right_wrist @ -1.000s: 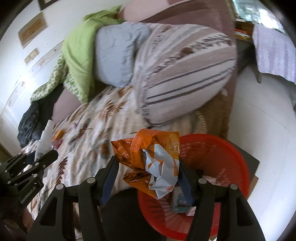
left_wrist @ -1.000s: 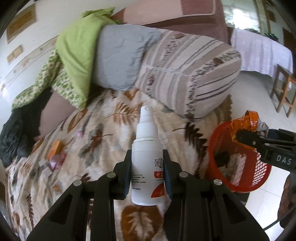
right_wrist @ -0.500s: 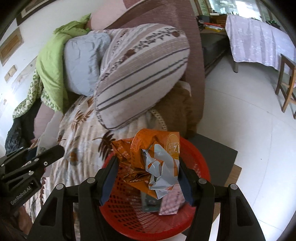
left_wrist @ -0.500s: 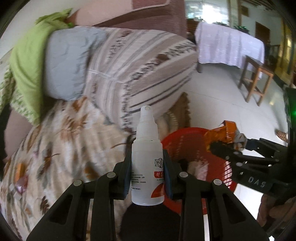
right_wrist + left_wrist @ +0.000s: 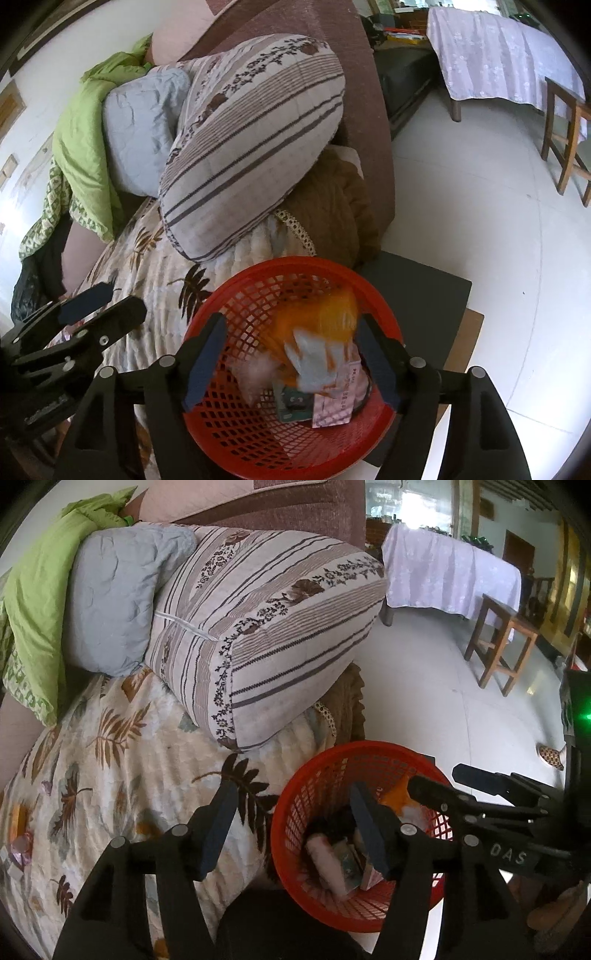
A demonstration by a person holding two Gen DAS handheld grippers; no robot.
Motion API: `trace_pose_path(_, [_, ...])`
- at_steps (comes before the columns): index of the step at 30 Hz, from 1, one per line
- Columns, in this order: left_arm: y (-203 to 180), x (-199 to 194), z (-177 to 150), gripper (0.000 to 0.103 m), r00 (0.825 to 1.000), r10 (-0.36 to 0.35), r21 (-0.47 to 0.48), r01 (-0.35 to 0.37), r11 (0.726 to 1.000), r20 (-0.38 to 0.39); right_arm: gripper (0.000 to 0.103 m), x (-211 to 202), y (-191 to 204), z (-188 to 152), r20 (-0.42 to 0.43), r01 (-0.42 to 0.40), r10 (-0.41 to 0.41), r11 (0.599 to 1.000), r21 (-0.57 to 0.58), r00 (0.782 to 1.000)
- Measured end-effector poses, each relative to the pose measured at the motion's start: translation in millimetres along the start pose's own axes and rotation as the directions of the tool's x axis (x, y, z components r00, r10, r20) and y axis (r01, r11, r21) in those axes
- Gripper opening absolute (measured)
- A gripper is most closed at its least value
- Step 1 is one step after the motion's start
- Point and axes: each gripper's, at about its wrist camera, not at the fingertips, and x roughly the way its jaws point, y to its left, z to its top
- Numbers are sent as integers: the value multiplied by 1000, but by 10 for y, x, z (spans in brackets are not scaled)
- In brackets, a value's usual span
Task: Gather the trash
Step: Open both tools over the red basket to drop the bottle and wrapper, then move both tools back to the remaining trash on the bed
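Both my left gripper (image 5: pixel 291 819) and right gripper (image 5: pixel 291 354) are opening, empty, above the red mesh basket (image 5: pixel 236 446). Blurry orange wrapper (image 5: pixel 317 325) drops inside; other trash there is hard to make out.

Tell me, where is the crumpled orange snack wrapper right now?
In the right wrist view the crumpled orange snack wrapper is blurred inside the red mesh basket, between the open right claw's fingers.
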Motion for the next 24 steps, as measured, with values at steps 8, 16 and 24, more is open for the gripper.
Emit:
trace_pose_path(8, [228,-199,-71,76,998,60,-47,-59,997,32,77,-40,131,24,12,-1,1,1000,-22,1000])
trace_pose_path(16, [746,-533,-264,80,978,202,-148,-194,970,43,77,-89,494,21,27,-31,33,995,-99,999])
trace_pose_path(24, [1468,-883,-642,80,943,332,-281,-316,906,10,77,-14,1198,-110,-20,-125,124,964,-233,992])
